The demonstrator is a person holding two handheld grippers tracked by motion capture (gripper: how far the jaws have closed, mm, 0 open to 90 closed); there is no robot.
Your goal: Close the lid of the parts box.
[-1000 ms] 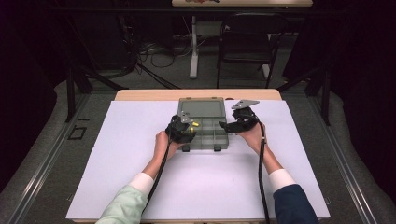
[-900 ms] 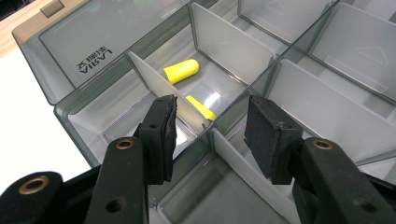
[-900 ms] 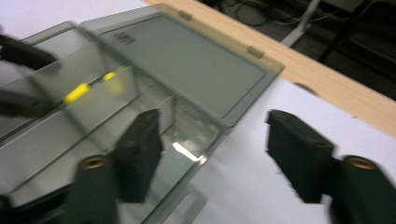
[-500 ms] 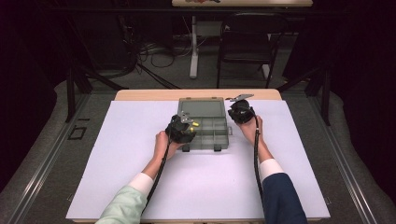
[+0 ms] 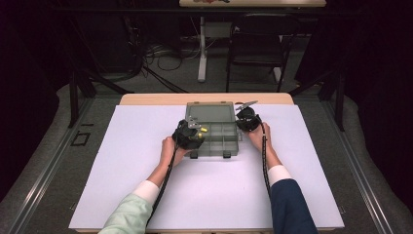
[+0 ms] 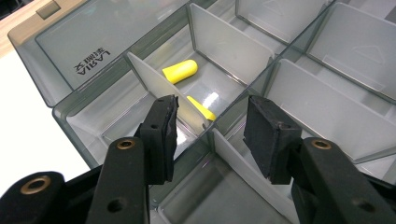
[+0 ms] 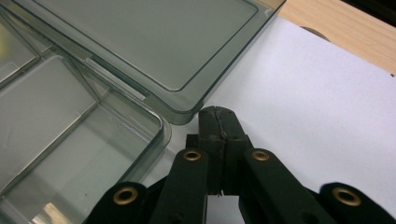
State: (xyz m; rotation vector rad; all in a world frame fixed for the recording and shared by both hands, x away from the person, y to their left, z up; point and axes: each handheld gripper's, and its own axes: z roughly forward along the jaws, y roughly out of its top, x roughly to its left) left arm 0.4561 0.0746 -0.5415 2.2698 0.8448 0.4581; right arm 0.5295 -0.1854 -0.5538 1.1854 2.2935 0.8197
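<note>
Sorting small parts into an open compartment box [image 5: 212,139], looks partway done. Lid [image 5: 211,112] is already swung back and flat; two yellow earplugs sit in one cell, the other cells I can see are bare, so filling or emptying them is probably what's left.

Left gripper [image 6: 210,123]: jaws about half open, nothing between the pads, hovering over a divider wall. Upper earplug [image 6: 180,71] lies just ahead of the jaws, a bit toward the left pad; second earplug [image 6: 201,108] is almost between the tips but lower down in the cell, not touched.

Right gripper [image 7: 219,123]: pads pressed together, gripping nothing, having just been closing. Tips sit just beside the lid's corner [image 7: 184,112], over the white table sheet [image 7: 303,93], whether touching I can't tell.

Views: left gripper view gives the earplugs, dividers and lid lettering; the high view shows them as one yellow speck [image 5: 203,130]. Right gripper view gives the closed tips next to the lid edge and the bare cell to their left. High view gives both hands either side of the box, left gripper [image 5: 187,135] at its near-left part, right gripper [image 5: 247,119] at the hinge end.
</note>
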